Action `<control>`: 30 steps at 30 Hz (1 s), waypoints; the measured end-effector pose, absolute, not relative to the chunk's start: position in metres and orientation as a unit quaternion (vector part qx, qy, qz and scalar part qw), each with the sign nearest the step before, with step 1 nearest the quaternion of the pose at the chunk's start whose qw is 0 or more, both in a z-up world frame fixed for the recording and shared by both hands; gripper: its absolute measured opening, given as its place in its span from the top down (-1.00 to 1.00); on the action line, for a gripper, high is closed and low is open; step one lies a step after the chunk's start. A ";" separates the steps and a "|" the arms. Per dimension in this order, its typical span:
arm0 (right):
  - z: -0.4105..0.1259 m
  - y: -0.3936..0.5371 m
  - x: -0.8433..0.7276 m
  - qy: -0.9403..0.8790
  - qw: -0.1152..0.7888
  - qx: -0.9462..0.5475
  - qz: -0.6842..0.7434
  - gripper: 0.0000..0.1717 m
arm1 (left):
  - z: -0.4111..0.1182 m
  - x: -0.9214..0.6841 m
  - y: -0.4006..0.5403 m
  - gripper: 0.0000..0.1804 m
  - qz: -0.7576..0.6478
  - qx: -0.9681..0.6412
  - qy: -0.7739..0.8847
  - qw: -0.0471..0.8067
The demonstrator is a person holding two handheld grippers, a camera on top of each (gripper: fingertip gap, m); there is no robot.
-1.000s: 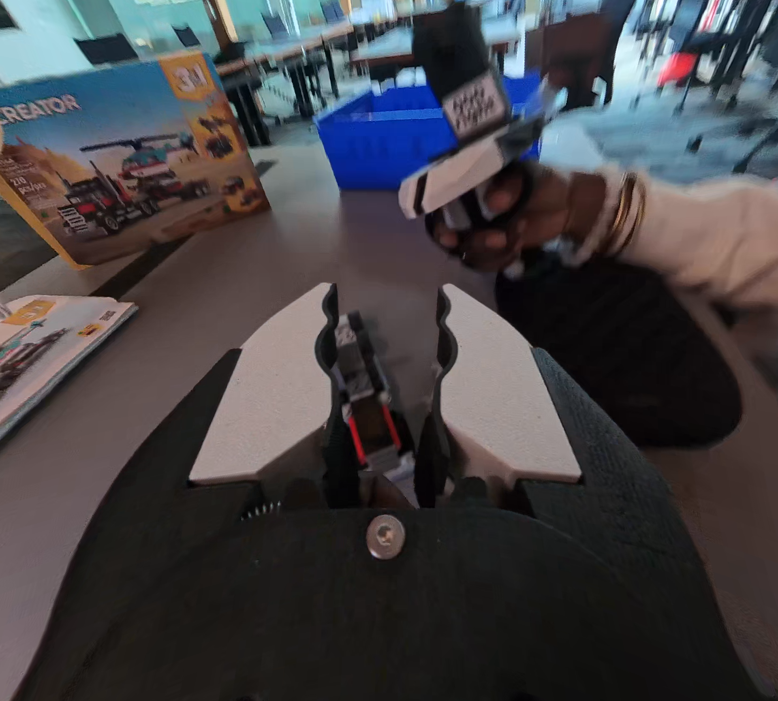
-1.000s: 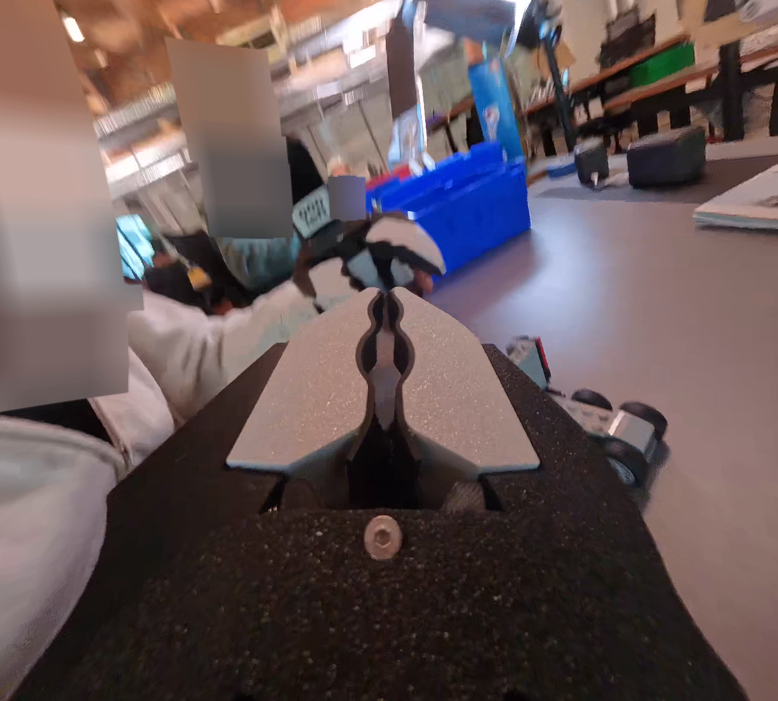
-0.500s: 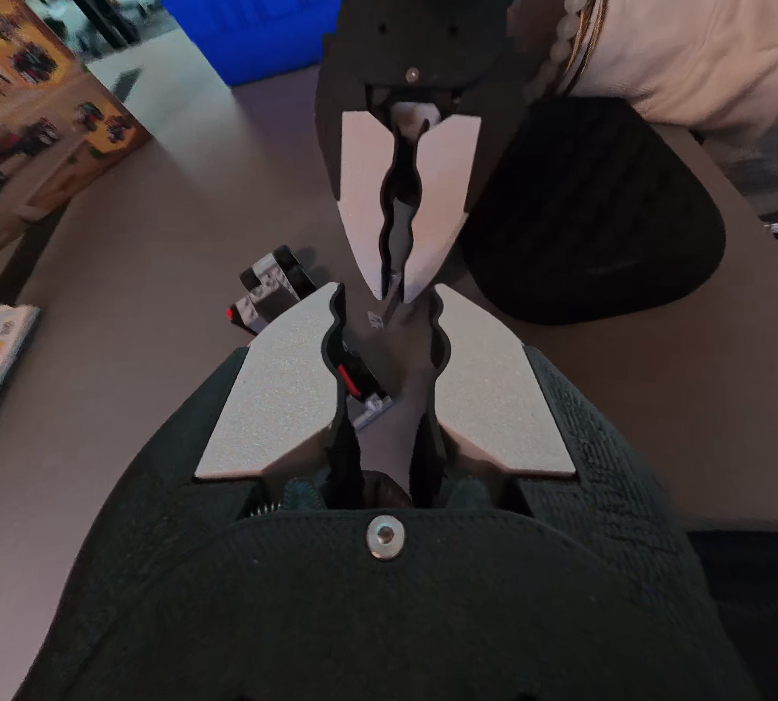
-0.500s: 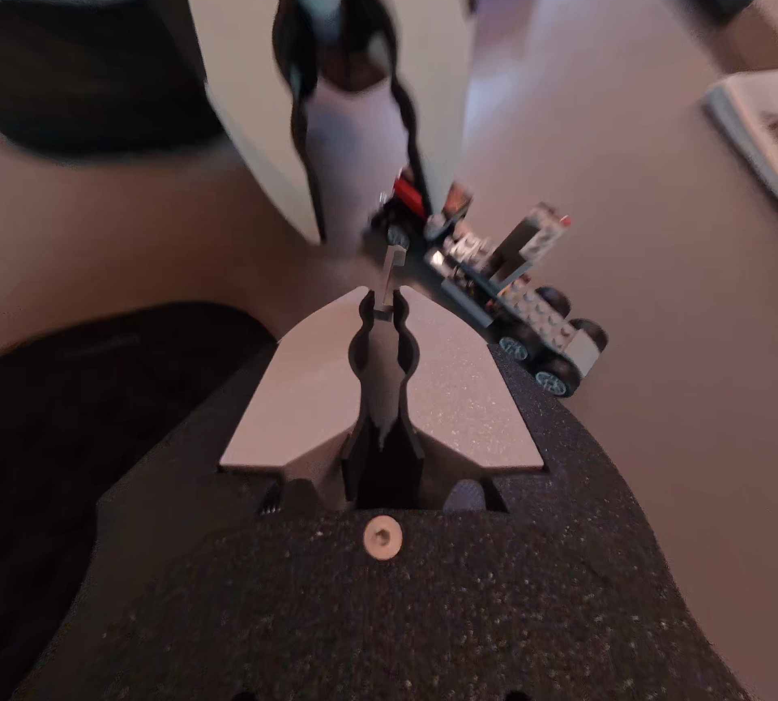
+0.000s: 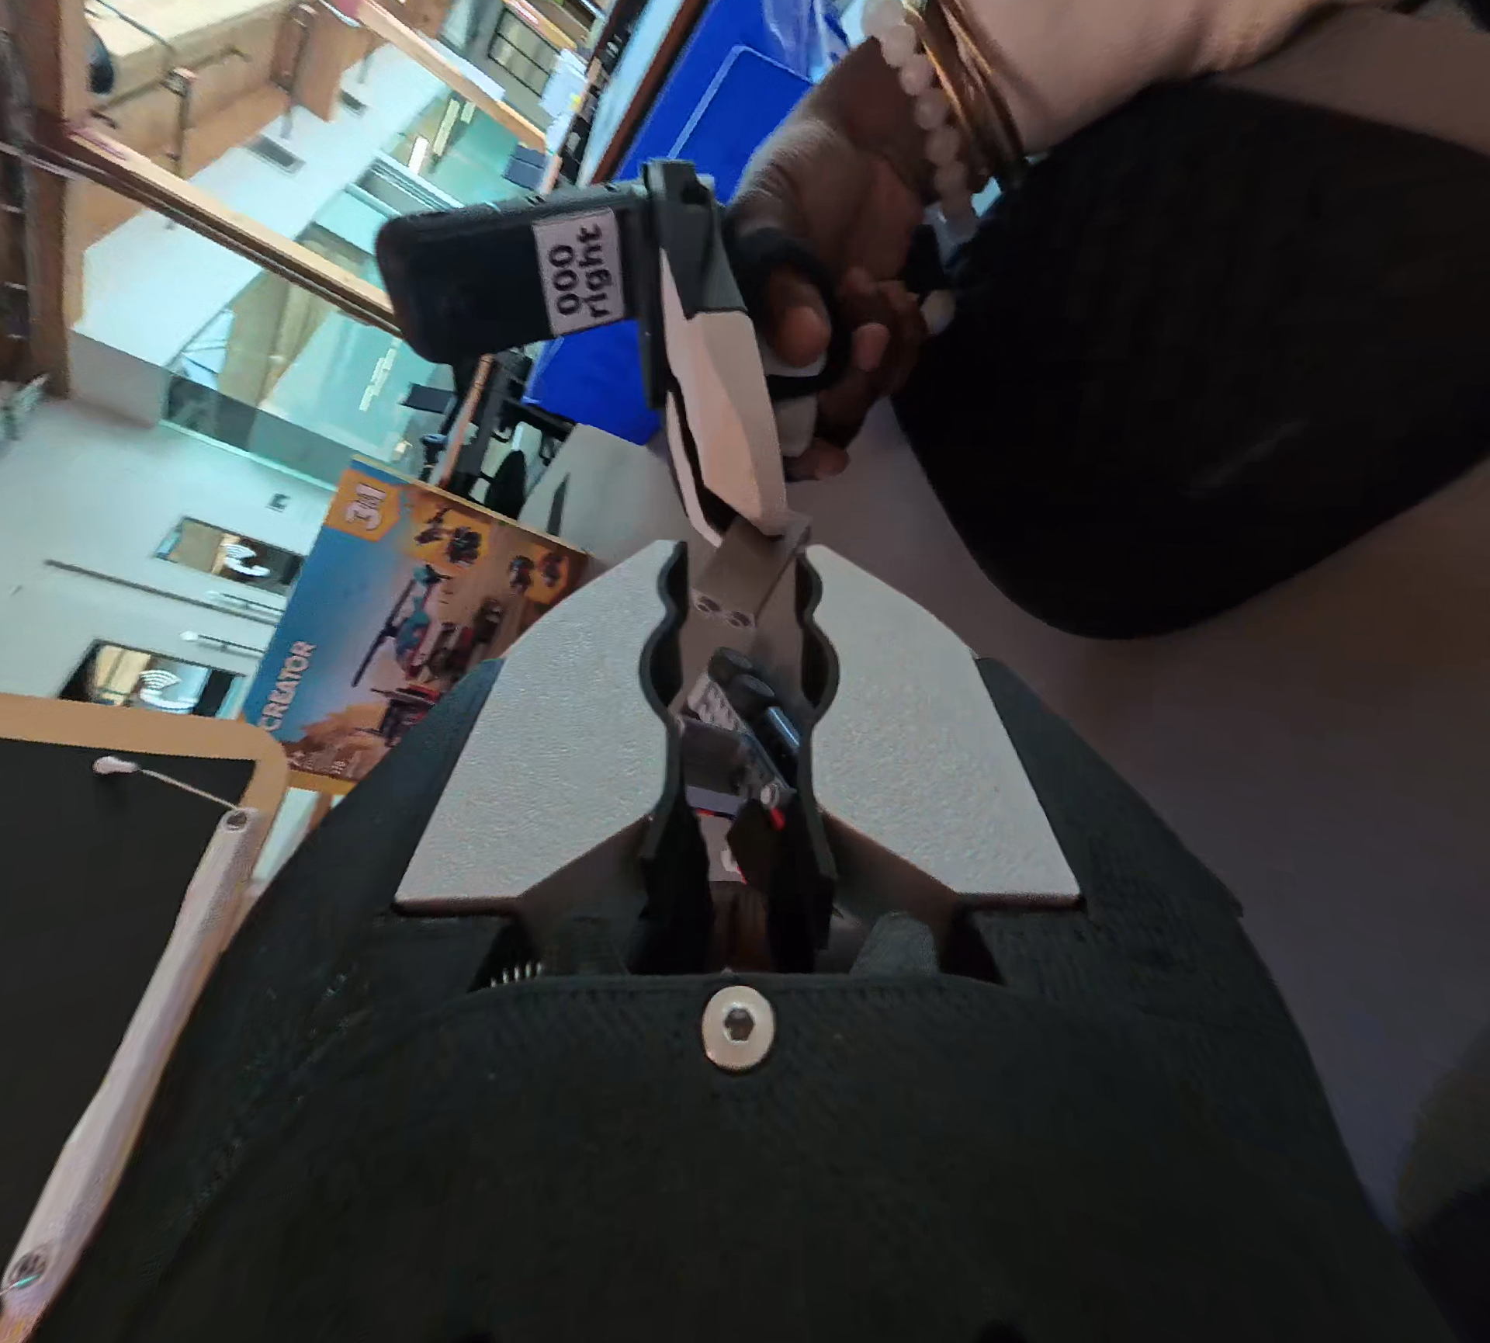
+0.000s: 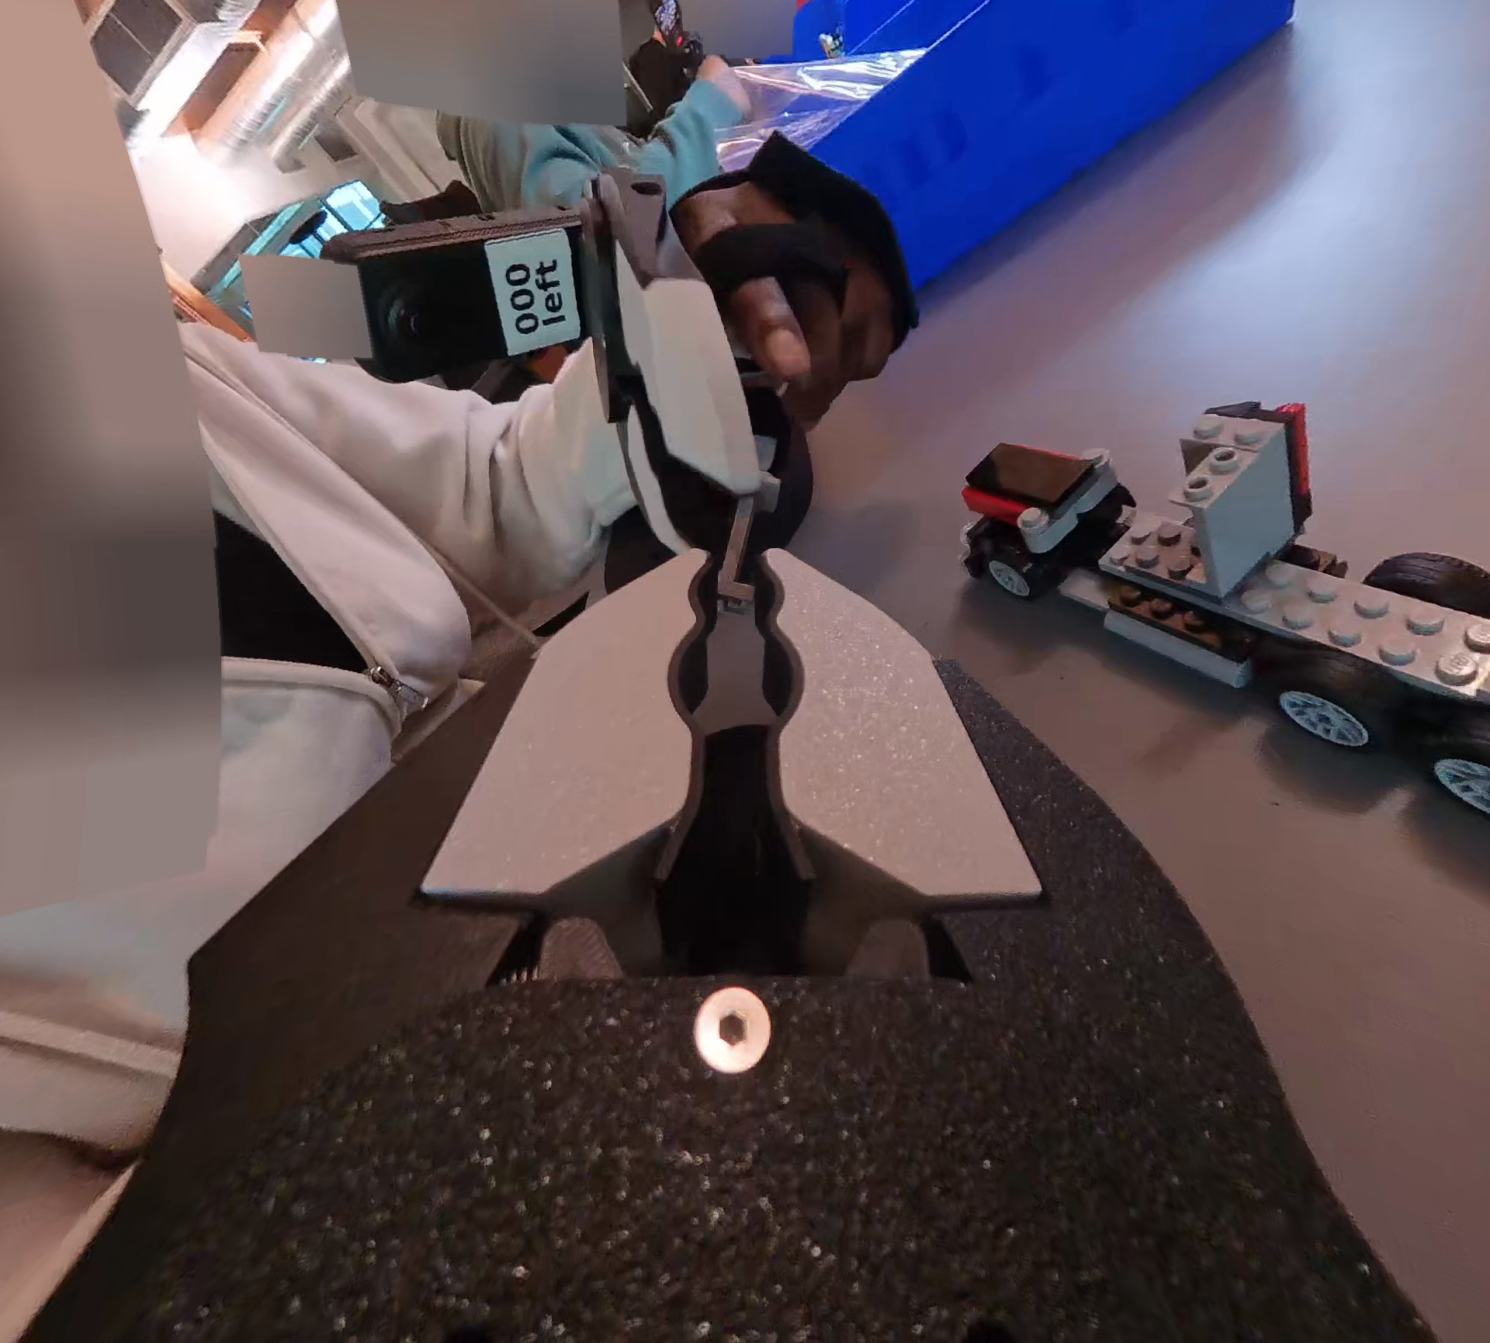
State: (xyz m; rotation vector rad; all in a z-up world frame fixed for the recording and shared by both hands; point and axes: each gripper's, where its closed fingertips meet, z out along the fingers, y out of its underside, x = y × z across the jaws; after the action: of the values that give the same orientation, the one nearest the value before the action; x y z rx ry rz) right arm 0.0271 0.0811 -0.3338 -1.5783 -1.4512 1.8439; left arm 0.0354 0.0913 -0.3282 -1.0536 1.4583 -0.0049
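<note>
A thin grey toy-brick plate (image 5: pixel 738 574) hangs in the air between my two grippers. My left gripper (image 5: pixel 740 562) is shut on its two side edges. My right gripper (image 6: pixel 735 570) is shut on the plate's flat faces, seen edge-on (image 6: pixel 738 546). In the left wrist view the right gripper (image 5: pixel 750 522) comes down onto the plate's far end. In the right wrist view the left gripper (image 6: pixel 754 490) grips its upper end. A grey, black and red toy-brick truck (image 6: pixel 1209 562) stands on the table to the right, and shows through the left fingers' gap (image 5: pixel 738 719).
A blue bin (image 6: pixel 1048 54) stands at the back of the grey table (image 6: pixel 1209 256). A toy set box (image 5: pixel 403 619) stands to the left. A black rounded pad (image 5: pixel 1169 377) lies on the right. A black board with a pale frame (image 5: pixel 121 820) is at the lower left. The grippers are tip to tip, or close to it.
My right gripper took up the grey plate and raised it. My left gripper rose from the table and rolled, and its jaws narrowed onto the plate's edges. The truck stays on the table.
</note>
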 end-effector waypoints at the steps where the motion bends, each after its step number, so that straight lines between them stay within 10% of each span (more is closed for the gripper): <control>1: -0.335 0.082 0.027 -0.505 0.154 -0.556 0.642 0.91 | -0.332 0.035 0.092 0.77 -0.002 -0.465 0.640 0.611; 18: -0.297 0.149 0.039 -0.329 0.322 -0.569 0.681 0.63 | -0.283 -0.073 0.074 0.81 0.099 -0.648 0.405 0.637; 30: -0.322 0.131 0.023 -0.397 0.280 -0.607 0.628 0.58 | -0.317 -0.309 -0.082 0.81 0.197 -0.868 -0.044 0.453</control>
State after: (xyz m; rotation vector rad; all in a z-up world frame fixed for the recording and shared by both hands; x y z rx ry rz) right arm 0.0235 0.1308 -0.3222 -1.6286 -1.0640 1.6847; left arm -0.3089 -0.0817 -0.3167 -2.1440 -0.1085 0.4858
